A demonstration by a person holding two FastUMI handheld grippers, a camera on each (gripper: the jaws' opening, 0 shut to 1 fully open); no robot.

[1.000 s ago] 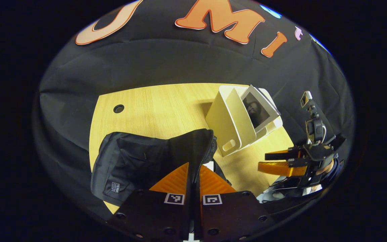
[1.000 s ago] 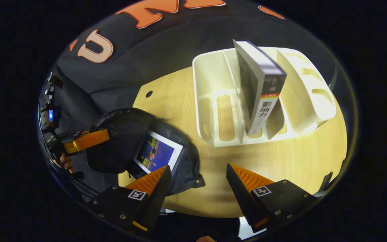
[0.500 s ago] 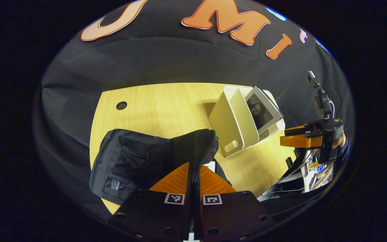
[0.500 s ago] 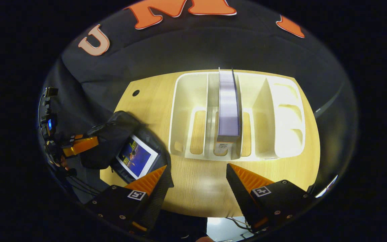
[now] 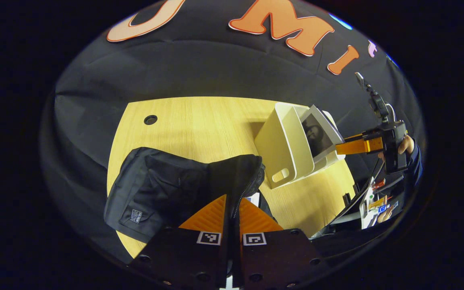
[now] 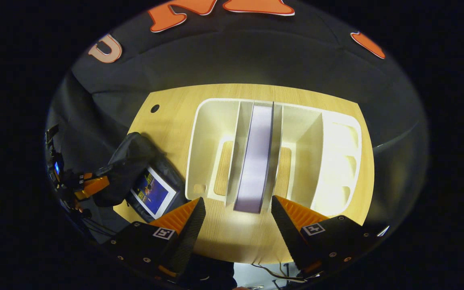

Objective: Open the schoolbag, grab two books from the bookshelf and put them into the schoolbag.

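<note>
Left gripper view: left gripper (image 5: 232, 209) at bottom centre, fingers pinched on the schoolbag (image 5: 163, 189) flap edge, holding it raised. Bag lies on the wooden table (image 5: 199, 125), lower left. Bookshelf (image 5: 284, 151) stands right of centre, one book (image 5: 318, 135) upright in it.

Right gripper view: right gripper (image 6: 236, 215) at bottom centre, fingers spread wide, either side of that book's (image 6: 256, 157) near end, not touching. Rack fills mid-frame. At left, a second book (image 6: 153, 192) sits inside the open bag.
</note>
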